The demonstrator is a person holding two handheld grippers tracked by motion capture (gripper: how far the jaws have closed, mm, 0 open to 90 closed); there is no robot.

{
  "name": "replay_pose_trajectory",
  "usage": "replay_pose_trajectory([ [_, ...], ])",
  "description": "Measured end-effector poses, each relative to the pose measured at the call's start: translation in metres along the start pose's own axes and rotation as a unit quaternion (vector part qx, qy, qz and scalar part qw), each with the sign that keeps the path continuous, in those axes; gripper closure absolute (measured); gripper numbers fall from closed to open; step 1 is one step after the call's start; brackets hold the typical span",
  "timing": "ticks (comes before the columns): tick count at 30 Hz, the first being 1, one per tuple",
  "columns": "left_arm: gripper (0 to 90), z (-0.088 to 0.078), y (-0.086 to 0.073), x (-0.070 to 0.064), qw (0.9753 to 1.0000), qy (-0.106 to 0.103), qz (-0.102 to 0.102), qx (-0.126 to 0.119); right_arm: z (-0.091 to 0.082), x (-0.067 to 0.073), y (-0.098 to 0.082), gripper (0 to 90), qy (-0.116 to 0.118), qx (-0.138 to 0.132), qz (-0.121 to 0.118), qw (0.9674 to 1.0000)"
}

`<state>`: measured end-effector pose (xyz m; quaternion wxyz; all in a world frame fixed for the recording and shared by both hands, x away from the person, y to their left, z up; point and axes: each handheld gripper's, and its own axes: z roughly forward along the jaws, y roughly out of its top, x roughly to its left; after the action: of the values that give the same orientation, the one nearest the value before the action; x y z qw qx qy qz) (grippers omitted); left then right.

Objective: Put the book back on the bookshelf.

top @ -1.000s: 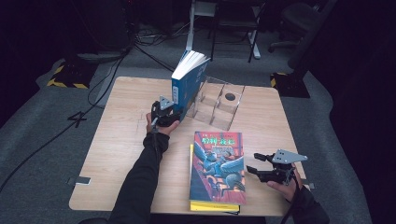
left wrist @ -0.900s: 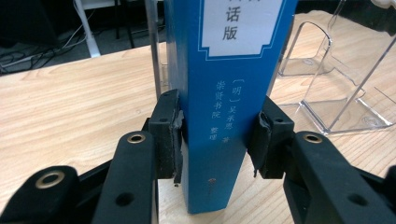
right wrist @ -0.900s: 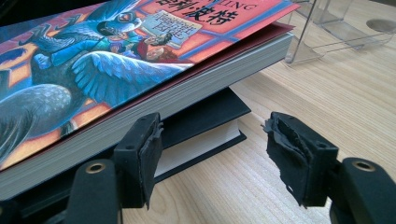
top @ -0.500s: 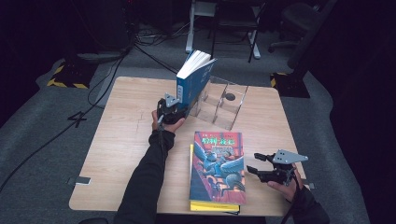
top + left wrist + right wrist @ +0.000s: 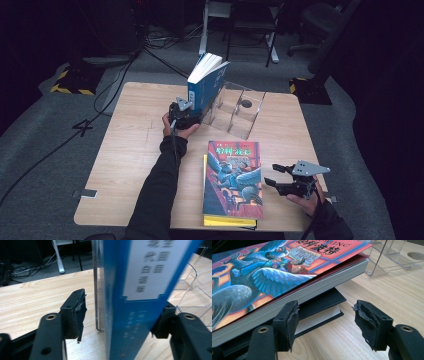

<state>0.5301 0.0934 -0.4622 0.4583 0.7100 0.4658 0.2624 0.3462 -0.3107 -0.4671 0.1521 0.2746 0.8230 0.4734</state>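
A blue book [image 5: 207,82] stands on its lower edge in the left slot of a clear acrylic stand [image 5: 240,112], leaning right. My left gripper [image 5: 192,116] is at its base. In the left gripper view the blue book [image 5: 140,302] sits between the jaws of my left gripper [image 5: 120,315], which have just been opening; the left pad [image 5: 77,312] stands clear of the cover. My right gripper [image 5: 271,175] rests open at the table's right front, beside a colourful book [image 5: 234,177] lying flat on another. Nothing lies between the jaws of the right gripper [image 5: 325,320].
The wooden table [image 5: 130,135] has bare room on its left half. The stand's right slots [image 5: 192,282] hold no books. A black-covered book [image 5: 322,305] lies under the colourful book [image 5: 274,272]. Chairs, cables and dark floor surround the table.
The blue book has shifted slightly right and tilted further right in the stand. My left hand followed it a little, and its jaws have spread apart. The right gripper stayed put.
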Motion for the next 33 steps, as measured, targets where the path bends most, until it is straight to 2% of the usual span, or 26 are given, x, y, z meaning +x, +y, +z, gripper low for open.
replay_pose_trajectory([
  [3, 31.6, 0.006, 0.000, -0.001, 0.9999, 0.012, 0.002, 0.008, 0.000, -0.001, 0.000, 36.2, 0.000, 0.000, 0.002, 1.0000],
  [7, 32.4, 0.015, 0.001, -0.001, 0.9997, 0.009, 0.000, 0.022, 0.001, 0.000, -0.001, 36.1, 0.003, 0.000, 0.002, 1.0000],
  [9, 37.8, 0.017, 0.000, -0.002, 0.9998, 0.005, -0.003, 0.017, 0.001, 0.000, -0.001, 36.1, 0.003, 0.001, 0.000, 1.0000],
  [10, 41.8, 0.017, 0.000, -0.001, 0.9998, -0.006, -0.008, 0.015, 0.002, 0.001, -0.001, 36.1, 0.005, 0.001, 0.001, 1.0000],
  [11, 47.7, 0.017, 0.000, -0.001, 0.9998, -0.003, -0.008, 0.017, 0.002, 0.001, -0.001, 36.1, 0.006, 0.001, 0.002, 1.0000],
  [13, 53.2, 0.015, 0.000, -0.002, 0.9997, 0.008, -0.008, 0.021, 0.003, 0.001, -0.001, 36.1, 0.006, 0.003, 0.001, 1.0000],
  [14, 56.2, 0.014, 0.001, 0.000, 0.9997, 0.005, -0.009, 0.023, 0.003, 0.000, -0.001, 36.1, 0.007, 0.002, 0.001, 1.0000],
  [17, 58.2, 0.012, -0.001, 0.001, 0.9997, -0.001, -0.008, 0.023, 0.002, 0.001, -0.001, 36.1, 0.007, 0.001, 0.000, 1.0000],
  [18, 58.9, 0.010, -0.001, 0.002, 0.9997, -0.012, -0.001, 0.022, 0.002, 0.001, -0.001, 36.1, 0.007, 0.001, -0.001, 1.0000],
  [19, 60.9, 0.009, -0.001, 0.000, 0.9996, -0.009, 0.008, 0.024, 0.002, 0.001, -0.001, 36.1, 0.007, 0.000, -0.002, 1.0000],
  [27, 61.2, 0.006, -0.005, -0.006, 0.9998, -0.008, 0.005, 0.018, 0.003, 0.002, 0.000, 36.1, 0.008, 0.002, -0.004, 1.0000],
  [31, 60.4, 0.006, -0.006, -0.004, 0.9998, -0.013, -0.007, 0.012, 0.003, 0.001, -0.001, 36.1, 0.007, 0.002, -0.001, 1.0000],
  [33, 60.6, 0.006, -0.006, -0.004, 0.9998, -0.015, -0.007, 0.009, 0.003, 0.001, -0.001, 36.1, 0.007, 0.003, -0.003, 1.0000],
])
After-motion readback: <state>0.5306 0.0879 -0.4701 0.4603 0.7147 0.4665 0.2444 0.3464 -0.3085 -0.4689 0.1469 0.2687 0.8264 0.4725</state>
